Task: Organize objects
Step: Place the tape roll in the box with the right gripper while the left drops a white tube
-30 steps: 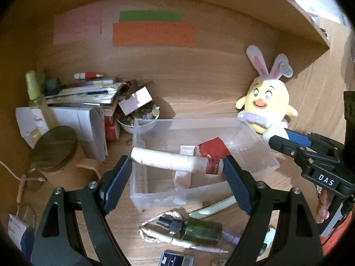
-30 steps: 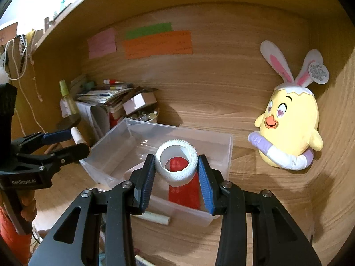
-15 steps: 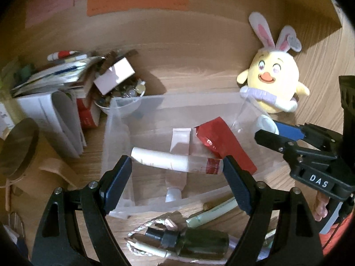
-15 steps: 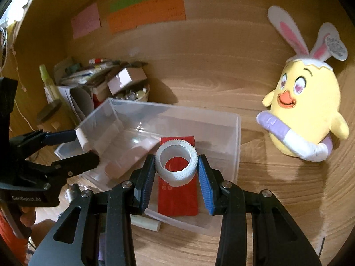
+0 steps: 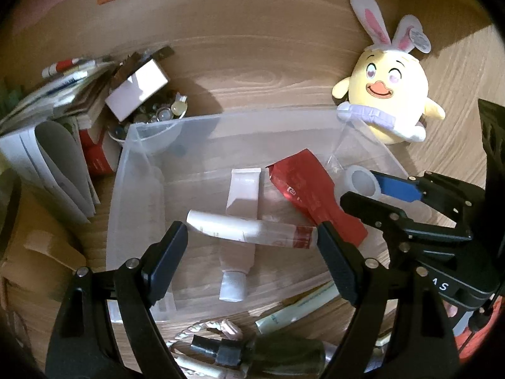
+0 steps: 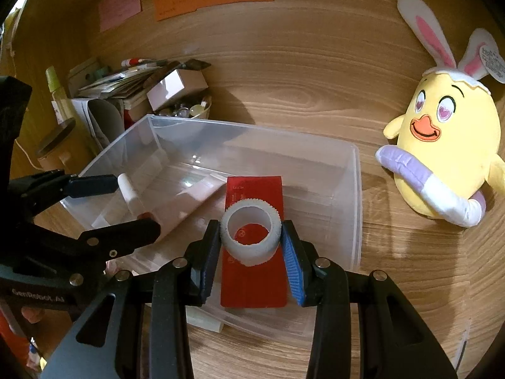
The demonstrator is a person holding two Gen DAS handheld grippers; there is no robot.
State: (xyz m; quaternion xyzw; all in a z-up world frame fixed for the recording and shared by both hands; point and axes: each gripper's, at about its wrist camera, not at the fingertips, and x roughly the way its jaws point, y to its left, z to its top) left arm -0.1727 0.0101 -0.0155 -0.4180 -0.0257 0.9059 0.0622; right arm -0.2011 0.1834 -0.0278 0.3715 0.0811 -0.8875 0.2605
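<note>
A clear plastic bin [image 5: 126,164] [image 6: 355,189] stands on the wooden desk. It holds a red packet [image 5: 303,183] [image 6: 252,284] and a pale pink tube [image 5: 241,189]. My left gripper [image 5: 252,237] is shut on a white tube with a red end [image 5: 252,230], held crosswise over the bin. My right gripper [image 6: 251,240] is shut on a white ribbed ring [image 6: 251,232], held above the red packet in the bin. The ring [image 5: 361,183] and the right gripper's fingers [image 5: 372,205] also show in the left wrist view, at the bin's right side.
A yellow bunny-eared plush [image 5: 391,98] [image 6: 448,145] sits right of the bin. A stack of papers and boxes [image 5: 53,110] and a bowl of small items [image 5: 157,113] stand at the left. A dark bottle [image 5: 271,352], a cord and tubes lie in front of the bin.
Both grippers have moved forward and down over the bin with their objects still held. The bin and its contents look closer and larger in both views.
</note>
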